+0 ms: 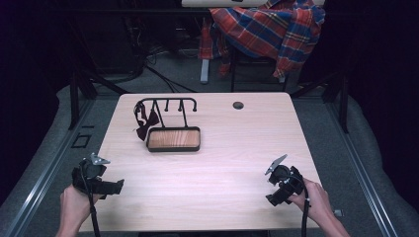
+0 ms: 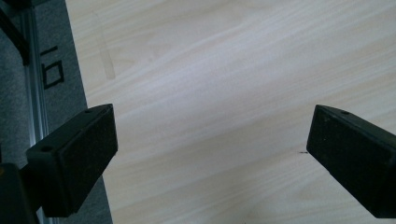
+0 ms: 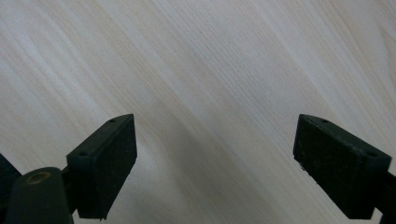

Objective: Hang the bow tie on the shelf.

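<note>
A black wire rack with hooks (image 1: 168, 104) stands over a small wooden tray (image 1: 174, 138) at the table's back left. A dark red strap-like item (image 1: 146, 121) hangs from the rack's left end. My left gripper (image 1: 106, 187) rests at the front left edge, held by a hand, and its jaws stand wide apart over bare wood (image 2: 210, 126). My right gripper (image 1: 279, 190) sits at the front right, also open, with nothing between its pads (image 3: 105, 163).
The light wooden table (image 1: 222, 163) has a round cable hole (image 1: 238, 105) at the back. A plaid shirt (image 1: 269, 29) drapes over a chair behind it. Grey floor and metal rails (image 2: 35, 102) run along the left edge.
</note>
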Tool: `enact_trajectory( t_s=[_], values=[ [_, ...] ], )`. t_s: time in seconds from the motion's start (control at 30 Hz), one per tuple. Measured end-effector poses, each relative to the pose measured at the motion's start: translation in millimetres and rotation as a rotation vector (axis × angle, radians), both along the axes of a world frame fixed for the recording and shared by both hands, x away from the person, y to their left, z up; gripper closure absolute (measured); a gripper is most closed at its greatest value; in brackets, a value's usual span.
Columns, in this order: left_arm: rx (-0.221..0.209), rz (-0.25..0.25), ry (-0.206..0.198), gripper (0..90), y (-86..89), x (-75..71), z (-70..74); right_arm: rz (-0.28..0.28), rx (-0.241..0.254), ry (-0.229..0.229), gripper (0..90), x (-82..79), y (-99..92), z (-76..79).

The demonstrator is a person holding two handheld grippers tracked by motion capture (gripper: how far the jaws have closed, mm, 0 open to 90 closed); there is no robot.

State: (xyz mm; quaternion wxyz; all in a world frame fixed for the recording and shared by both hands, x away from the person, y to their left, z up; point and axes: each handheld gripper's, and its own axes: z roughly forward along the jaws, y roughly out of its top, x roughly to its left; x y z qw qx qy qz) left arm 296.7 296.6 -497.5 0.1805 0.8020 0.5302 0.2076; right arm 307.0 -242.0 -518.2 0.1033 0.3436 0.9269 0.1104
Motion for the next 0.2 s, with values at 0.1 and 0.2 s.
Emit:
enact_trajectory(
  t_s=[0.1,0.2],
  values=[
    [0.007,0.004,0.014,1.5,-1.5,-3.2,-4.4,0.005,0.009,0.004,13.1,0.0,0.9,-0.4],
    [0.029,-0.013,0.022,0.3,-4.7,-1.8,-8.7,0.014,0.001,0.002,13.1,0.8,0.9,-0.7]
  ],
)
